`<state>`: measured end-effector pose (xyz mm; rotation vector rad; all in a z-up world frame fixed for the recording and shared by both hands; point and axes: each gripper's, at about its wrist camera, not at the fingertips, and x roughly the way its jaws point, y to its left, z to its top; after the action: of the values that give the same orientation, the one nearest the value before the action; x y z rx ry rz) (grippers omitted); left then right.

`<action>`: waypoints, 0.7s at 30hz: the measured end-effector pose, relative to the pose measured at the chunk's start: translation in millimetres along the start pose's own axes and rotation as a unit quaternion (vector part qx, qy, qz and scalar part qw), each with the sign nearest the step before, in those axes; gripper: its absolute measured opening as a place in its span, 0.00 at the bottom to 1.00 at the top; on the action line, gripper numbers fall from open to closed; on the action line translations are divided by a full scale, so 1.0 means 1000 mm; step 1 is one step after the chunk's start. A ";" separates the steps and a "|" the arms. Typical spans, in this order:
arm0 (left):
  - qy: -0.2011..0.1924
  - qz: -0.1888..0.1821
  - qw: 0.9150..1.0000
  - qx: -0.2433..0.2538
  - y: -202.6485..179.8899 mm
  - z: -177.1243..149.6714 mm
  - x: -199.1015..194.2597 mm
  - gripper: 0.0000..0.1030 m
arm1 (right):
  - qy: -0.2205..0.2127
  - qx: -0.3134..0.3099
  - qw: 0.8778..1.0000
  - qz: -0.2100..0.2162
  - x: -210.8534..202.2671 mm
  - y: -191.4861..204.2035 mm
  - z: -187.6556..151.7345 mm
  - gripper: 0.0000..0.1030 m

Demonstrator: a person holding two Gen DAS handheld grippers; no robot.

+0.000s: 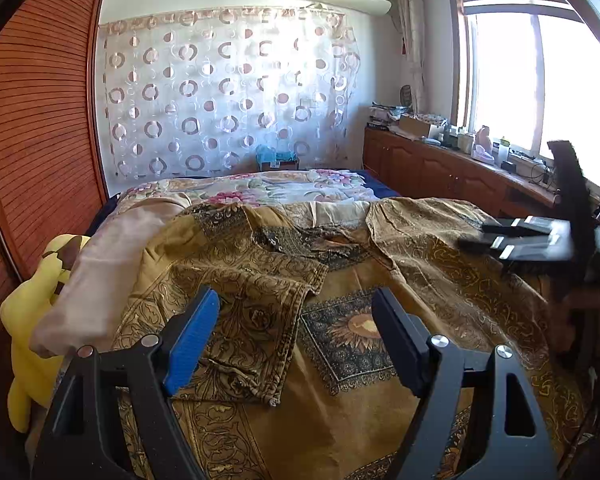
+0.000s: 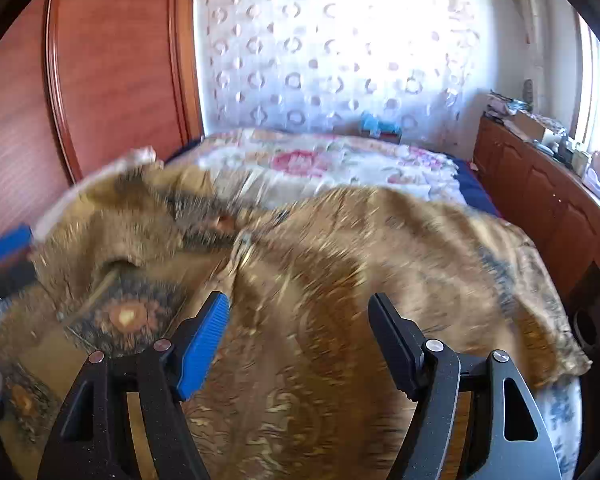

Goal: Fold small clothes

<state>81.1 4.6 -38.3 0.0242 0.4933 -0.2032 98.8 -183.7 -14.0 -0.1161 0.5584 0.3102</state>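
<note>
Left gripper (image 1: pixel 296 344) at lower centre of the left wrist view: jaws spread wide, nothing between the pads. Patterned brown garment (image 1: pixel 260 304) spread on the bed (image 1: pixel 260 188), directly beyond and partly between the fingertips, its folded edge at frame centre. Right gripper (image 2: pixel 300 344) at lower centre of the right wrist view: jaws spread, empty, above the blurred garment (image 2: pixel 340 248). Yellow plush toy (image 1: pixel 32 320) at left edge.

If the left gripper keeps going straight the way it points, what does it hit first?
Most likely the folded-over flap of the brown patterned garment, lying on the bed ahead of the open left gripper. Nothing stands between them, though depth is hard to judge.
</note>
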 end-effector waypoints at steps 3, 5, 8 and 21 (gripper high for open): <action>0.000 0.006 1.000 0.011 -0.004 -0.004 0.001 0.78 | -0.023 0.012 1.000 -0.016 -0.022 -0.028 0.007 0.72; 0.008 0.007 1.000 0.019 -0.008 -0.006 0.004 0.78 | -0.029 0.016 0.999 -0.036 -0.033 -0.052 0.009 0.72; 0.005 0.006 1.000 0.023 -0.011 -0.007 0.003 0.78 | -0.018 0.029 0.997 -0.069 -0.041 -0.094 0.006 0.72; 0.010 0.019 0.999 0.027 -0.015 -0.006 0.005 0.78 | 0.089 0.151 0.979 -0.104 -0.033 -0.244 -0.054 0.72</action>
<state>80.2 -10.9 -45.4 0.0885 0.5068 -0.1792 123.4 -433.2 -35.5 0.0922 0.7586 0.0086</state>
